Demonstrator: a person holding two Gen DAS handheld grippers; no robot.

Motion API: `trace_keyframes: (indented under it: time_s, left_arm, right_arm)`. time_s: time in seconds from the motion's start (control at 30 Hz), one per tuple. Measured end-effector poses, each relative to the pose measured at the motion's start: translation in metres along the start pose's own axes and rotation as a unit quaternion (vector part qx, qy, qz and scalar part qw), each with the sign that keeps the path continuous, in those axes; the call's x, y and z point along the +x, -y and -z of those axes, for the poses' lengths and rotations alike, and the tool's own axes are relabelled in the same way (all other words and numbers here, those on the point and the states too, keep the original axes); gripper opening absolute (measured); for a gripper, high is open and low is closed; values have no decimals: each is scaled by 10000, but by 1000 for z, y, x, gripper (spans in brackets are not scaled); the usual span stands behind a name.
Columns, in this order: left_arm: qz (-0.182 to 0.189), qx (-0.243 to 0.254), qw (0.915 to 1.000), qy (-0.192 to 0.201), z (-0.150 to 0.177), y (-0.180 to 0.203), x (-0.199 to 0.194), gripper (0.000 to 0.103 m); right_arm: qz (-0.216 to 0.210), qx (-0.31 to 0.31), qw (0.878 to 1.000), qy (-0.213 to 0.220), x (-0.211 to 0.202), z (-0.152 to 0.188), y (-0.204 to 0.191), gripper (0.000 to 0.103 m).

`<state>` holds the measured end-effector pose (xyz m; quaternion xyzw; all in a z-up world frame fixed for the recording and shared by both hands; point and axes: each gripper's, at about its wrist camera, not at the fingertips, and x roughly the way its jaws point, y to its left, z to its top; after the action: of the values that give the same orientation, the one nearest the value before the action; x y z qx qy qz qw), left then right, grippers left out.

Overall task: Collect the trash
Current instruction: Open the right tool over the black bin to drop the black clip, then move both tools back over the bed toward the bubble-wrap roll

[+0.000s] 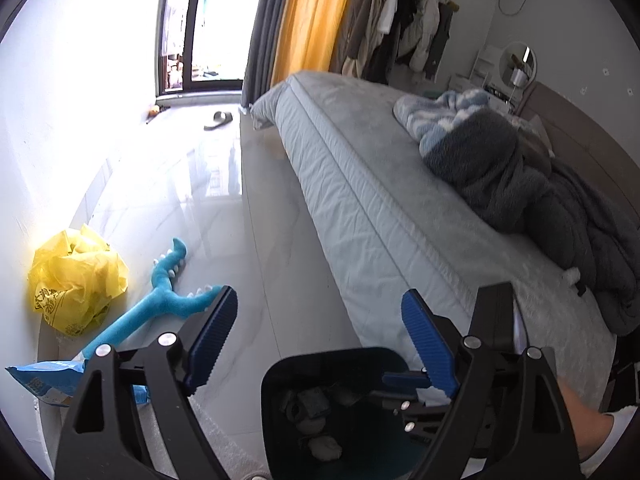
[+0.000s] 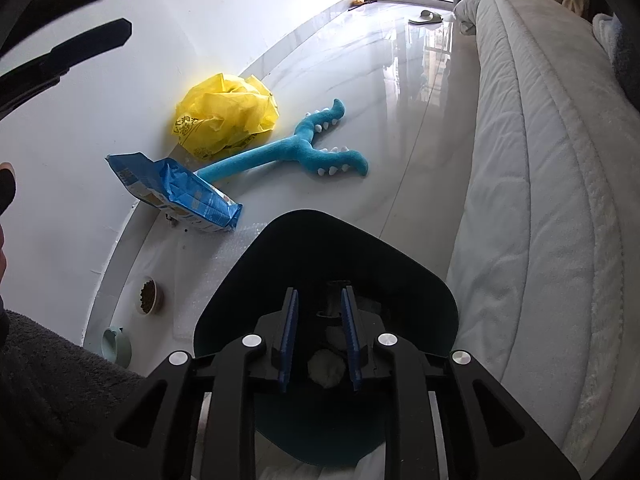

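Left gripper [image 1: 316,320] jaws wide, nothing between. Right gripper [image 2: 320,336] jaws narrow, empty, over dark bin [image 2: 420,272] holding crumpled paper [image 2: 326,368].

A blue plush toy [image 2: 280,148] with forked arms is lying on the glossy floor [image 2: 400,120] beside a bed [image 1: 360,200]. Grey and blue blankets [image 1: 500,168] are piled on it. A slipper [image 1: 218,119] is resting near an orange curtain [image 1: 312,16]. Two pet bowls [image 2: 149,295] are sitting by the wall.

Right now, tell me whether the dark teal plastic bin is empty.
Not empty. The dark teal plastic bin holds a white crumpled wad at its bottom, plus dark scraps in the left wrist view.
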<state>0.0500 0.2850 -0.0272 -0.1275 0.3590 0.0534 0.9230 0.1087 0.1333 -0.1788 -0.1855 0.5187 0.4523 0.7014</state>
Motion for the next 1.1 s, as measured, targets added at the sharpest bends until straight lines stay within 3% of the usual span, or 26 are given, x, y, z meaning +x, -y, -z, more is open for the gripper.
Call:
trace_keyframes:
  time_s: [0.03,0.37,0.8,1.1]
  left_arm:
    - [2,-22,10000,68,-2,1,-2,86]
    - [162,22,9980,603,-19,32,-20,88]
    - [355,-24,9934,1091,-32,81,-32,88]
    - [476,21,9931,1076,-36,122,-19,88]
  right_arm:
    - [-13,8,10000,0,-1,1,0,47]
    - [4,-7,9998,208,-23,3,5,49]
    - [130,177,9946,1018,-89,18,32,56]
    - [518,440,9871,1453,-136,42,74,60]
